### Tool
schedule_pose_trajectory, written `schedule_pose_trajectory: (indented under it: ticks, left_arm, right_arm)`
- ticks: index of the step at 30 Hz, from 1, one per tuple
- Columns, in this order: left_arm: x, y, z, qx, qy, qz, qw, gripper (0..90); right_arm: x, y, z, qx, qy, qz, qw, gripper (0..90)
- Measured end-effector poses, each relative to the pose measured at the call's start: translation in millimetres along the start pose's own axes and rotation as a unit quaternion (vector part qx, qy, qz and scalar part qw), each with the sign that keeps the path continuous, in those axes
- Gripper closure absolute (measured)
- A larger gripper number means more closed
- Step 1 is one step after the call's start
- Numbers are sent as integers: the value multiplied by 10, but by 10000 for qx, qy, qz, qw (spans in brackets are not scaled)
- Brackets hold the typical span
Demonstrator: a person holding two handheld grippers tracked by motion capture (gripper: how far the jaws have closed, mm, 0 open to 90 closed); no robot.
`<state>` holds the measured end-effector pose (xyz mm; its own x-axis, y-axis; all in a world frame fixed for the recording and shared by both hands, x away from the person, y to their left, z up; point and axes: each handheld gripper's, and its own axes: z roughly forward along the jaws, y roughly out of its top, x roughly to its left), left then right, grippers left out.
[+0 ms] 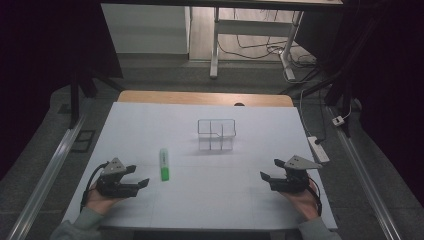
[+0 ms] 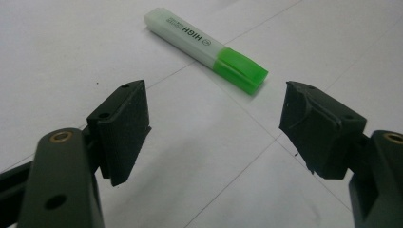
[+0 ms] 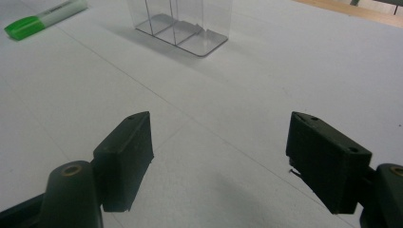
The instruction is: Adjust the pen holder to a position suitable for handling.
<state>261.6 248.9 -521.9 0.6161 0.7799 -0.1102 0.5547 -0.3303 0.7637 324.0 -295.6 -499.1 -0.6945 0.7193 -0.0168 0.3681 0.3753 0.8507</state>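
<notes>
Green highlighter [image 1: 164, 164] lies flat on white tabletop [image 1: 225, 200], left of centre, just beyond left tongs [image 1: 138, 176]. Both tongs, right [image 1: 270, 169] too, wide open, empty. Likely light, rigid, slick plastic; grip mid-barrel across flats.

Highlighter pen [image 2: 205, 49], flat translucent pale-green plastic barrel printed "HIGH", bright green cap fitted, lying flat on white table [image 1: 210, 195], near the clear plastic compartmented organiser box [image 1: 216, 134], apart from it.
</notes>
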Motion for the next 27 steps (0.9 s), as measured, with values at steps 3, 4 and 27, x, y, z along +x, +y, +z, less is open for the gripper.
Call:
schedule_pose_trajectory:
  ticks: [3, 4, 27]
  left_arm:
    - [3, -3, -4, 2, 11, -19, 10000, 252]
    - [2, -5, -7, 2, 16, -21, 10000, 252]
    - [1, 0, -28, 18, 52, 18, 10000, 267]
  right_arm:
    - [2, 2, 8, -22, -3, 11, 10000, 236]
    - [4, 3, 11, -18, -14, -9, 10000, 236]
    - [13, -1, 14, -4, -109, 8, 9999, 244]
